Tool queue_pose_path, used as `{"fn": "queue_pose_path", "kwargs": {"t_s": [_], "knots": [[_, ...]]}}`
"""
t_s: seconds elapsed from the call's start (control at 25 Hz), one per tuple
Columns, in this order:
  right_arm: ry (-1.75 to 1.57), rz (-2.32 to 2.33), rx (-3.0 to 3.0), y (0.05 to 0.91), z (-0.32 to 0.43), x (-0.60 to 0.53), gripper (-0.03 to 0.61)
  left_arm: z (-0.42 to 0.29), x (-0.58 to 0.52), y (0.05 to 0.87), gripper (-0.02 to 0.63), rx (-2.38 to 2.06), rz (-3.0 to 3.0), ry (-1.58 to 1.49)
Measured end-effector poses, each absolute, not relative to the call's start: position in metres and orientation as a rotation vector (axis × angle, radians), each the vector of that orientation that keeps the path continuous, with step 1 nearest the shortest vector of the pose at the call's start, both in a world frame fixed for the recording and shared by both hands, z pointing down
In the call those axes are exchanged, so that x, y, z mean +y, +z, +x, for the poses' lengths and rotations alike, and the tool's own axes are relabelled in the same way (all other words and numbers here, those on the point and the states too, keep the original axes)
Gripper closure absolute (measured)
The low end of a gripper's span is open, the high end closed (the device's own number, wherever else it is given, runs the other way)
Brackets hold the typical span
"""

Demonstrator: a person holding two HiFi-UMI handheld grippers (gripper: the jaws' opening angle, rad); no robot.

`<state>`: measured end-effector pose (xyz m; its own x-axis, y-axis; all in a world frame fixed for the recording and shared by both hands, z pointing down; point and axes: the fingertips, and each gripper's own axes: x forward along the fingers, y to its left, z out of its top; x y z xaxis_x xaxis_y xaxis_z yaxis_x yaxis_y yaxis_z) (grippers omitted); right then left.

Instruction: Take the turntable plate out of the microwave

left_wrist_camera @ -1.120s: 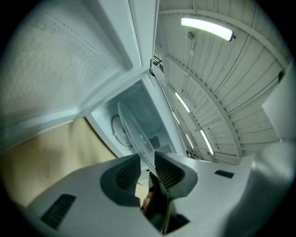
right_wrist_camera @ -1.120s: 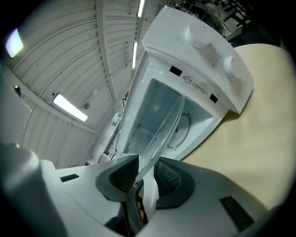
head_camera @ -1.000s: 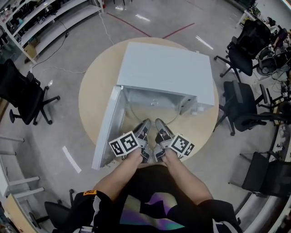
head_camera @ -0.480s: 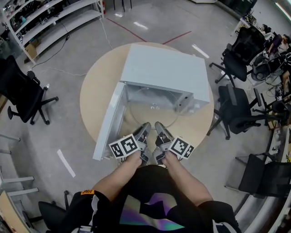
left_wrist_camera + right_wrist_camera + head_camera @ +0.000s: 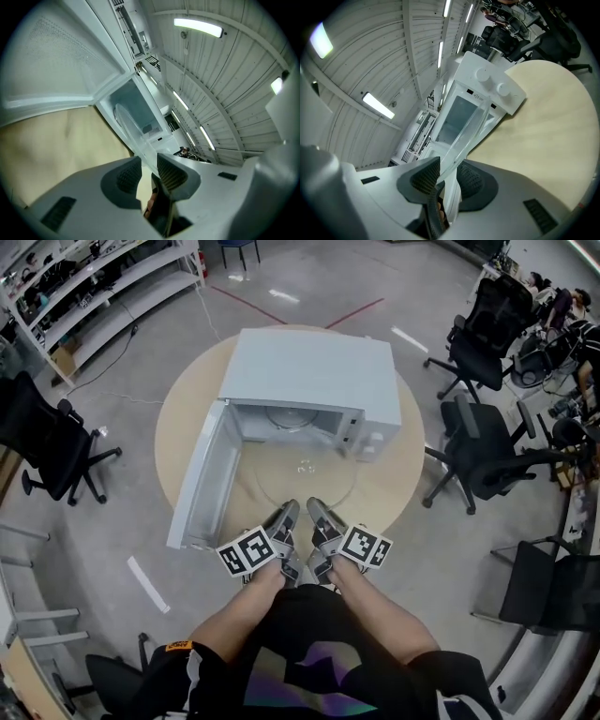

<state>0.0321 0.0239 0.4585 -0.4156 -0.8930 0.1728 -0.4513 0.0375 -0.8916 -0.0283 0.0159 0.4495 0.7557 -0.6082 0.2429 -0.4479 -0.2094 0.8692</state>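
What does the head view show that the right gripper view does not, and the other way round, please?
Only the head view shows the left gripper, the person's forearms and the flat top of the microwave. Only the right gripper view shows the ceiling light and, close up, the fingers of the right gripper closed on the rim of the clear turntable plate. Both show the microwave with its cavity open, the plate in front of that opening, and the round table.
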Motion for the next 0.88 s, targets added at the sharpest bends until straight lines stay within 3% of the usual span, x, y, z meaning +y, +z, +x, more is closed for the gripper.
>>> {"fn": "queue_pose_path", "kwargs": {"t_s": [0.88], "knots": [[-1.539,-1.339,1.908,0.527,0.069,0.109,0.471,0.008,0.106,0.518,0.476,-0.900,1.718,-0.146]]}}
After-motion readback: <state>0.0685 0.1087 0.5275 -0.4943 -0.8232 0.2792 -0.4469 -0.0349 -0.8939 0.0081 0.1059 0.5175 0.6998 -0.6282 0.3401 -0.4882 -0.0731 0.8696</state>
